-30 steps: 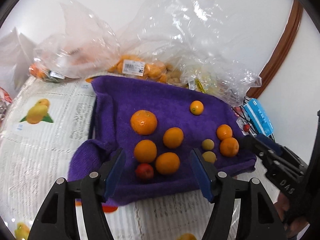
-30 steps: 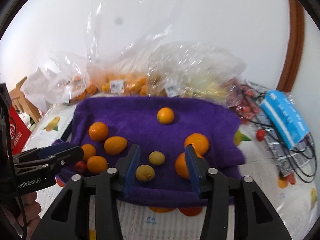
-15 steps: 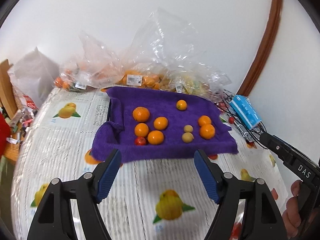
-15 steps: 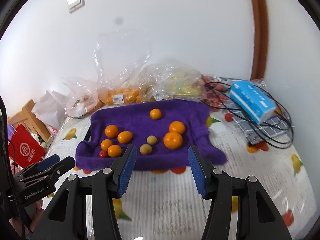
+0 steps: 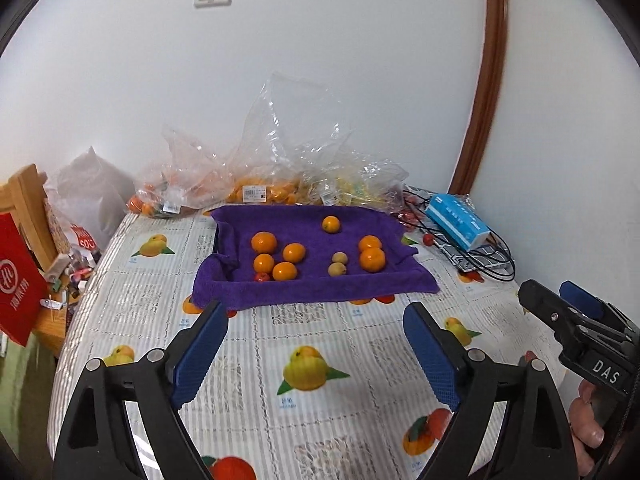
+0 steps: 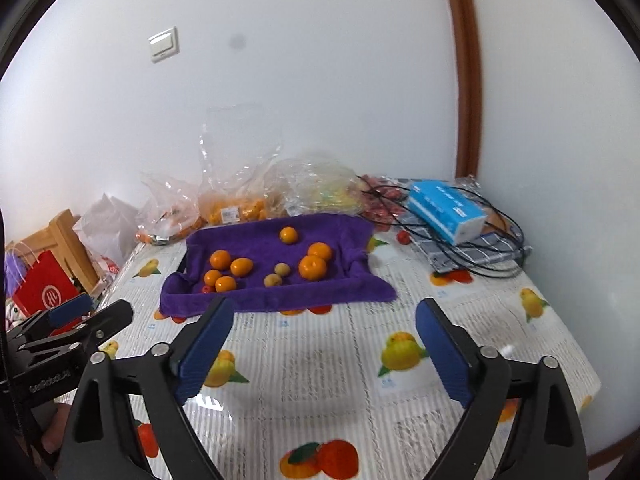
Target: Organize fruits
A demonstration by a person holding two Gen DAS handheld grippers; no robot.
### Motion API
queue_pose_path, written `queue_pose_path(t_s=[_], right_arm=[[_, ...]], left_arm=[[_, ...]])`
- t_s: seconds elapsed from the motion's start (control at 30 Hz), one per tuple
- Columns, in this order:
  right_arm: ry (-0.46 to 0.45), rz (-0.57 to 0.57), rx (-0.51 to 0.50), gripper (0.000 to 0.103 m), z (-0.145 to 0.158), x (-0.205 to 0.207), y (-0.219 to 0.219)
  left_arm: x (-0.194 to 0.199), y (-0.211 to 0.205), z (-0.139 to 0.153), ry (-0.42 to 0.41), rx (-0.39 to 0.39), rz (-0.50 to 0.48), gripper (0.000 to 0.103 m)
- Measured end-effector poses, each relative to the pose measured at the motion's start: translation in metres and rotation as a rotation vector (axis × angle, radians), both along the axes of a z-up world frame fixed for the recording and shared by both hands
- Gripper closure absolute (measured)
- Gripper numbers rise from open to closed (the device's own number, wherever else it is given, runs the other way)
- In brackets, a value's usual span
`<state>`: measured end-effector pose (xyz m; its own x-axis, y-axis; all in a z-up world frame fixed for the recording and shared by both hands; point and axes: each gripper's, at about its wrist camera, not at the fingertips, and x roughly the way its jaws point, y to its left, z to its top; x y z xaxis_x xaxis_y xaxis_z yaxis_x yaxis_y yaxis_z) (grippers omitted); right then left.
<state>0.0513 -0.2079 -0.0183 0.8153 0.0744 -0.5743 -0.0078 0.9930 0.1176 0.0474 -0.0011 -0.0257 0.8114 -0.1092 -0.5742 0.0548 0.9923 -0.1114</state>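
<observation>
A: Purple towel point(image 5: 312, 280) on the fruit-print tablecloth point(image 5: 320, 344) bears the oranges point(image 5: 264, 242); where relative to the fingers?

B: Well beyond both. Left gripper point(image 5: 316, 344) and right gripper point(image 6: 324, 340) gape wide, holding nothing.

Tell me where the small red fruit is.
Left wrist view: the small red fruit lies near the purple towel's front-left corner, touching two oranges.

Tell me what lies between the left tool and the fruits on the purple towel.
Nothing visible. The left tool is open and empty over bare tablecloth; only that cloth and the purple towel's front edge lie before the fruits. The right tool stays off to the side.
</observation>
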Motion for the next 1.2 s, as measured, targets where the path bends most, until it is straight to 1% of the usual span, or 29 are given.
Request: queue_pose_path(t_s=[0.23, 0.33, 0.5, 0.73, 1.2], right_arm=[[0.004, -0.002, -0.023, 0.008, 0.001, -0.023, -0.003], [-0.004, -0.007, -0.012, 0.008, 0.003, -0.032, -0.007], [-0.001, -0.013, 0.001, 0.008, 0.001, -0.040, -0.013], [-0.001, -0.020, -0.020, 0.008, 0.000, -0.043, -0.014], [-0.005, -0.016, -0.011, 0.008, 0.002, -0.045, -0.015]], left_arm=[[-0.020, -0.012, 0.008, -0.023, 0.024, -0.001, 0.013], [-0.024, -0.014, 0.010, -0.035, 0.036, 0.006, 0.013], [-0.028, -0.015, 0.012, -0.040, 0.030, 0.012, 0.013], [-0.030, -0.014, 0.012, -0.040, 0.036, 0.016, 0.013], [-0.030, -0.014, 0.012, -0.036, 0.039, 0.018, 0.013]])
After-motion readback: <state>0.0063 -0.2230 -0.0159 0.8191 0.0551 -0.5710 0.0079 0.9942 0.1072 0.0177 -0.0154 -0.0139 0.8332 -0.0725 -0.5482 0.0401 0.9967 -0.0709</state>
